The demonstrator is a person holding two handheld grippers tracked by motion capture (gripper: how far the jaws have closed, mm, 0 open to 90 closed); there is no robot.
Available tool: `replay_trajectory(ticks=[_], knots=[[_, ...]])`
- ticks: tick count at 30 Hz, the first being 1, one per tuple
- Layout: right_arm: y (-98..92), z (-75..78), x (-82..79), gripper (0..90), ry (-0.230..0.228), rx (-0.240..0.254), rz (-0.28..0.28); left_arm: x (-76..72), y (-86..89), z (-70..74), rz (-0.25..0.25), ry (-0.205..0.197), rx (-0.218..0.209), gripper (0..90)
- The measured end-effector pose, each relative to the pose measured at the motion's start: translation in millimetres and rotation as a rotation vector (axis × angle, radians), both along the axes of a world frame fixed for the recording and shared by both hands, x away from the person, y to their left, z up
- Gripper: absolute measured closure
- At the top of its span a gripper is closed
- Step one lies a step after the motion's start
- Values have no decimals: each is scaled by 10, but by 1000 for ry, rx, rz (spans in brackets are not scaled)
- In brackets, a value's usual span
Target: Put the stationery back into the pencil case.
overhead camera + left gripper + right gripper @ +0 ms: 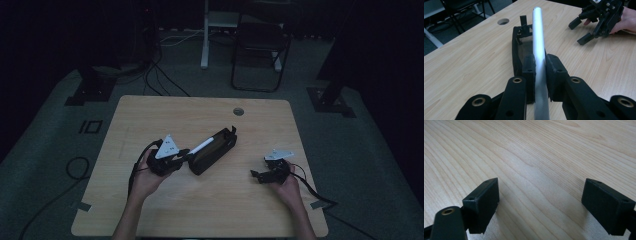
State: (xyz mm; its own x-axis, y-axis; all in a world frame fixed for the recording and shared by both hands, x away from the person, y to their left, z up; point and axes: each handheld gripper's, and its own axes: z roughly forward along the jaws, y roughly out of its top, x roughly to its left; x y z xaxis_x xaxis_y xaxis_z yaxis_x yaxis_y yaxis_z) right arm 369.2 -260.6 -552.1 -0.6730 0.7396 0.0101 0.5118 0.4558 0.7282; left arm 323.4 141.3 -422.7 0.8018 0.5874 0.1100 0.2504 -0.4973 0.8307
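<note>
Silver tube [538, 42] clamped in left hand-held gripper [540, 72], seemingly over black case [517, 50]; right hand-held gripper [541, 202] released.

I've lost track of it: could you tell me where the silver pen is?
High view, left of centre: the silver pen is clamped in the left tongs, over the open black pouch.

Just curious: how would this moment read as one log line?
left gripper: shut on silver pen | black case: open | right gripper: open, holding nothing

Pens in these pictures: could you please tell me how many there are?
1. A silver pen is clamped in the left gripper, its far end over the open black pencil case on the table. More could be hidden inside the case.
</note>
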Motion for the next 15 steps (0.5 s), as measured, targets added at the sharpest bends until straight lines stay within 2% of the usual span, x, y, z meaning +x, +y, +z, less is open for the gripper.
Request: replay_trajectory(ticks=[15], knots=[[0, 0, 0, 142, 0, 0, 0, 72, -82, 47, -8, 2, -2, 789]])
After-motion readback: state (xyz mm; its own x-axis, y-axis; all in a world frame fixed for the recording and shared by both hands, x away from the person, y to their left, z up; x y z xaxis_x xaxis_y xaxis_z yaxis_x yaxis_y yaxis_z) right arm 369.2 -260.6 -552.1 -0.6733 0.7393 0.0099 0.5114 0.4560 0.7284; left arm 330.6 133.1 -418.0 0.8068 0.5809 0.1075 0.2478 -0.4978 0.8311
